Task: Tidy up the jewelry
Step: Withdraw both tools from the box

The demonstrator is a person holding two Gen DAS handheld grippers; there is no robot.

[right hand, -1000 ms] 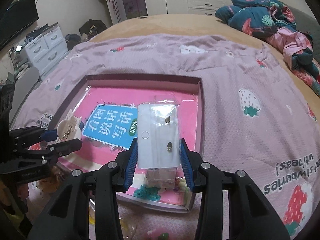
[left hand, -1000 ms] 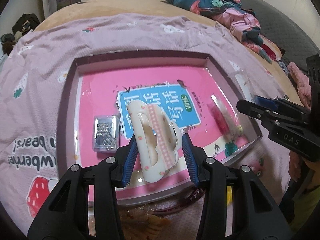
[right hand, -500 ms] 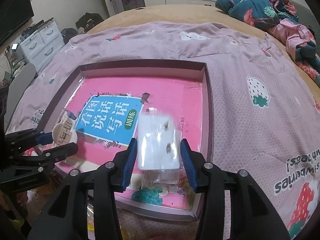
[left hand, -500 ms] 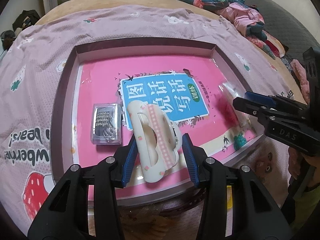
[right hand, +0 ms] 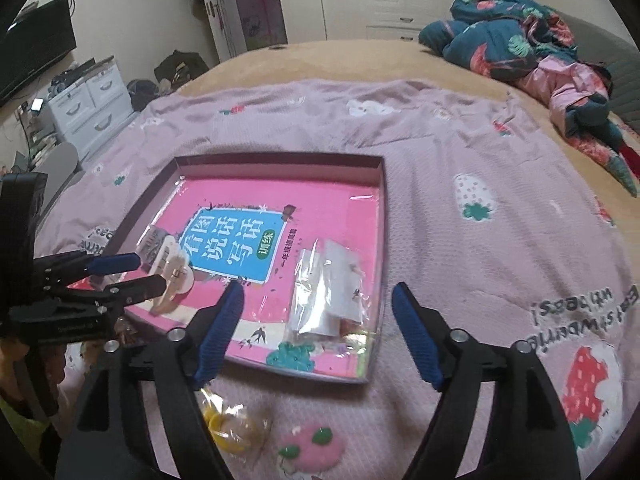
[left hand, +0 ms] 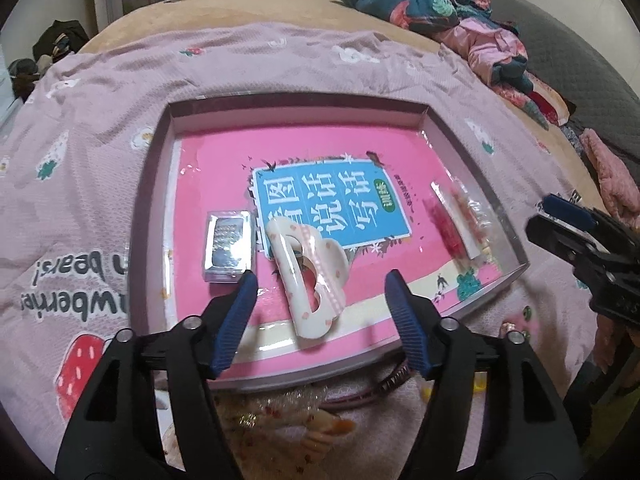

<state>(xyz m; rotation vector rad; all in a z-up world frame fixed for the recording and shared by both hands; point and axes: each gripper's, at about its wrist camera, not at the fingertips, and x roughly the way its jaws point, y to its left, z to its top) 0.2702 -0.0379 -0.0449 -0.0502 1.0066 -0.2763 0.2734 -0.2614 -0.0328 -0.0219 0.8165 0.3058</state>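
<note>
Tray: shallow rectangular box with mauve walls, lying on the lilac strawberry-print bedspread of a bed; its floor is a pink book cover with a blue title panel in Chinese characters.

Contents, left to right in the left wrist view:
- Small clear case holding rows of silvery studs, flat near the tray's left side.
- Cream hair claw clip with a pink checked stripe and small pink spots, lying on its side just right of the case, its upper end over the lower left corner of the blue panel.
- Clear plastic packet of earrings on white card, flat near the tray's right wall; a second packet with pinkish contents shows under its near end.

Left hand-held gripper: jaws wide apart, one blue pad on each side of the hair clip, touching neither it nor the case.

Right hand-held gripper: jaws wide apart, straddling the earring packet from the near side, no contact visible.

Outside the tray, on the bedspread at its near edge: a bag with yellow pieces, a pink strawberry-shaped accessory, a dark red hairband partly hidden by the left tool.
</note>
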